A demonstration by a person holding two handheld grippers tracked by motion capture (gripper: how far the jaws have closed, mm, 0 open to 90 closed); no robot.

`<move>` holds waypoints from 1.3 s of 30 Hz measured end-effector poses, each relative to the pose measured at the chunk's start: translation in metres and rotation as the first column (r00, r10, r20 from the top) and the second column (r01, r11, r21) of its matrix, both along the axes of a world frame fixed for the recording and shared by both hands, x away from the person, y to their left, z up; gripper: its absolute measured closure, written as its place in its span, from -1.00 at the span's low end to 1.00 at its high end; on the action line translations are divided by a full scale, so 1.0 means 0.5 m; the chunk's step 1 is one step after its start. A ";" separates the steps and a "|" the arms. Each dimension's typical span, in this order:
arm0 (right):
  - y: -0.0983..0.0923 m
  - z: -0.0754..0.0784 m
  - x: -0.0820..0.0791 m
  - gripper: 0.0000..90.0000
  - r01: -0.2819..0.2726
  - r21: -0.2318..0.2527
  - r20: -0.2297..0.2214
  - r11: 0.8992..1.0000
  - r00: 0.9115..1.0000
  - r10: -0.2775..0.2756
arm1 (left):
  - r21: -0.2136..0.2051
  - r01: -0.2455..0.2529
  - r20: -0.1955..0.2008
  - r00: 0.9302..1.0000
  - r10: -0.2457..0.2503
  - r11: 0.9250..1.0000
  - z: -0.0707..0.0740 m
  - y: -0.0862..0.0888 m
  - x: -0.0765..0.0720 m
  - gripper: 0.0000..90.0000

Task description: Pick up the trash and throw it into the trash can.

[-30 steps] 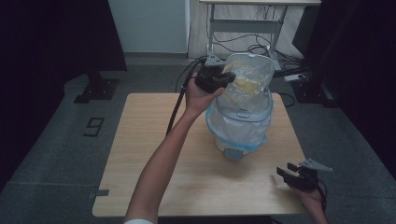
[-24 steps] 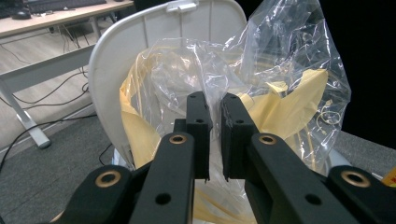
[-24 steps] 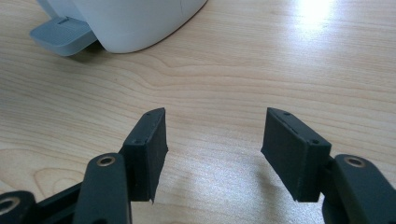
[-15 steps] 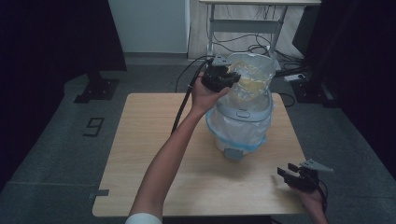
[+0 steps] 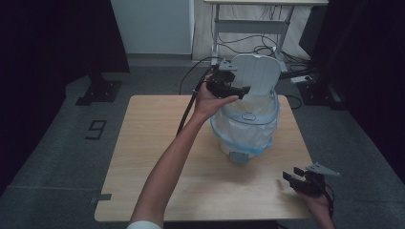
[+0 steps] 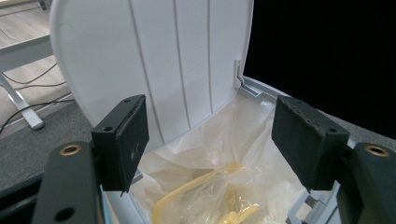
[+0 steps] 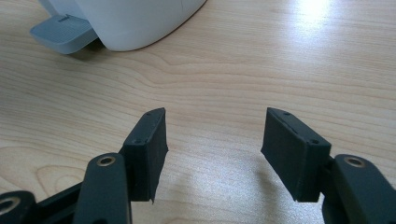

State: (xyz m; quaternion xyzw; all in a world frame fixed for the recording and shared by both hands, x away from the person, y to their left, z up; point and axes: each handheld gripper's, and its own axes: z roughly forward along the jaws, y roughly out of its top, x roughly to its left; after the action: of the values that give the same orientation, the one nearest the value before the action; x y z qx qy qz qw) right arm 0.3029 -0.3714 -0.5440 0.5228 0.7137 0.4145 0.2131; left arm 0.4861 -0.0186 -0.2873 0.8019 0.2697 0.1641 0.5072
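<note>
- A light wooden table [image 5: 143,157] stands mid-room on grey carpet [image 5: 57,157].
- Black curtains [image 5: 52,38] hang at nine and three o'clock.
- At twelve o'clock: a pale wall panel [image 5: 153,26], a metal-framed desk [image 5: 248,24], loose cables [image 5: 248,47] beneath it.
- A "9" marker [image 5: 97,129] lies on the carpet at nine o'clock.

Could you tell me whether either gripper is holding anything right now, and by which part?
Nothing is held. The left gripper has just been opening, its jaws empty before the bin's raised lid; the right gripper is open over the table.
</note>
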 end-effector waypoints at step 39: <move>0.012 0.000 0.002 -0.13 -0.014 -0.015 -0.009 1.000 1.000 0.014 | -0.020 -0.066 -0.008 0.998 0.066 0.998 -0.163 0.300 -0.229 -0.45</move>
State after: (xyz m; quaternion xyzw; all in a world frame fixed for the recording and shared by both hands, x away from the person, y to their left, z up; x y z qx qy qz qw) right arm 0.3040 -0.3654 -0.5442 0.5180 0.7215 0.4083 0.2108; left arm 0.3717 0.1315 -0.3690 0.7880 0.2995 0.1752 0.5087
